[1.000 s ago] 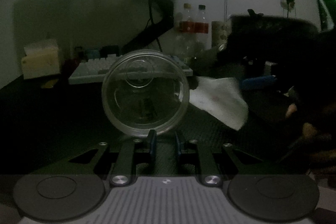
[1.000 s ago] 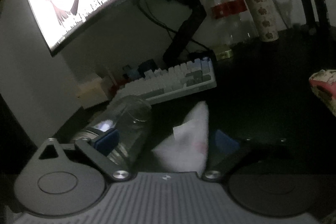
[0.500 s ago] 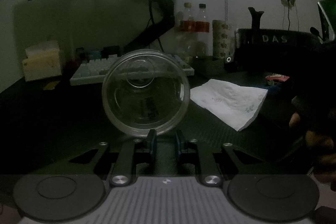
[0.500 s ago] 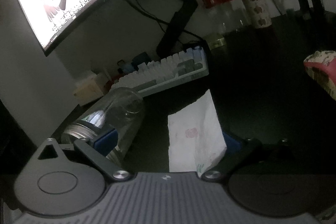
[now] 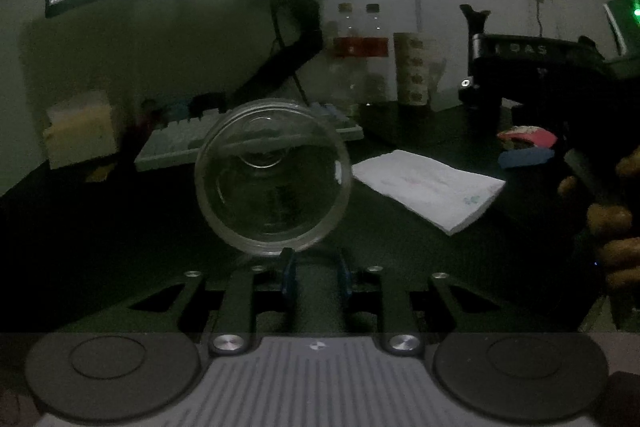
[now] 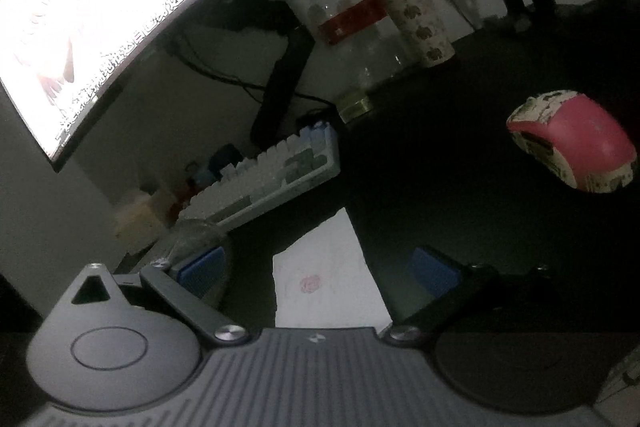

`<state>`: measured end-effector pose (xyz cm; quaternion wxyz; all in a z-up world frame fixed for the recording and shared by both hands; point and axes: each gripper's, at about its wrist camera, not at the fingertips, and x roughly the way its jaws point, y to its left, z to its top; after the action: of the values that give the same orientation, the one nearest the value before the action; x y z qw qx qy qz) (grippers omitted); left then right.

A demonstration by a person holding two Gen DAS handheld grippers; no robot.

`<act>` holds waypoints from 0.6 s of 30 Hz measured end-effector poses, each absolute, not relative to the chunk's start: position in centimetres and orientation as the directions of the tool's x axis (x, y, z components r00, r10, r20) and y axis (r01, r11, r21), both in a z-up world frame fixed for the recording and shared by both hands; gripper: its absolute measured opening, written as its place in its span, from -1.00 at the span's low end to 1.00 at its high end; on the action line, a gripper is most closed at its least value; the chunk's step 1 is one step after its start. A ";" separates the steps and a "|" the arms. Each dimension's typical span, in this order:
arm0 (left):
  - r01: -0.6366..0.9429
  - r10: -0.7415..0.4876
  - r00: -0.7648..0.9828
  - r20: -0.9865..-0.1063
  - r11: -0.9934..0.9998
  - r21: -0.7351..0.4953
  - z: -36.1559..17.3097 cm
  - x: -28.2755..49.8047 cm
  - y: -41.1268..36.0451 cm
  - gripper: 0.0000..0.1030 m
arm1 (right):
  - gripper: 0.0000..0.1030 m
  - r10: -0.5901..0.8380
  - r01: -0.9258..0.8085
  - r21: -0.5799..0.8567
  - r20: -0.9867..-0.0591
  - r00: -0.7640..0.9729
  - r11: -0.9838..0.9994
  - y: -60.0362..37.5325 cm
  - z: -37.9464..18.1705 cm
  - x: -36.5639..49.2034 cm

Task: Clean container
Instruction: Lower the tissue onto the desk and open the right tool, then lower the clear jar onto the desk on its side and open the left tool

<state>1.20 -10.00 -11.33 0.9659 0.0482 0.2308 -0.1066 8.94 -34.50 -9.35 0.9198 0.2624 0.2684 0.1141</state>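
Your left hand-held gripper [image 5: 315, 273] sits just behind the clear glass container [image 5: 273, 176], which lies on its side on the dark worktop [image 5: 100, 227], mouth toward you. Its jaws have just been opening and stand narrowly apart, gripping nothing. Right of the container lies a white tissue [image 5: 430, 187]. Your right hand-held gripper [image 6: 320, 267] is spread wide over that tissue, released.

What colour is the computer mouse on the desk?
Pink, with white patterned sides; the mouse shows best in the right wrist view.
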 end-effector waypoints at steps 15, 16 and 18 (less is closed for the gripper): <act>0.262 -0.242 0.891 -0.384 0.965 -0.001 -8.0 -1.7 -8.2 -0.40 | 1.00 0.327 -0.037 0.544 -0.448 0.832 0.838 -34.6 -10.5 9.5; 0.271 -0.256 0.890 -0.378 0.963 -0.016 -7.6 -1.9 -7.9 -0.34 | 1.00 0.323 -0.037 0.538 -0.449 0.833 0.842 -34.5 -10.5 9.5; 0.270 -0.261 0.896 -0.360 0.963 -0.026 -7.0 -2.3 -7.5 -0.14 | 1.00 0.329 -0.042 0.537 -0.450 0.830 0.842 -34.3 -10.5 9.5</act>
<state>-2.28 -7.49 -7.04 0.9735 0.0121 0.1831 -0.1362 9.52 -34.28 -10.51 0.9200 0.2622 0.2733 0.1007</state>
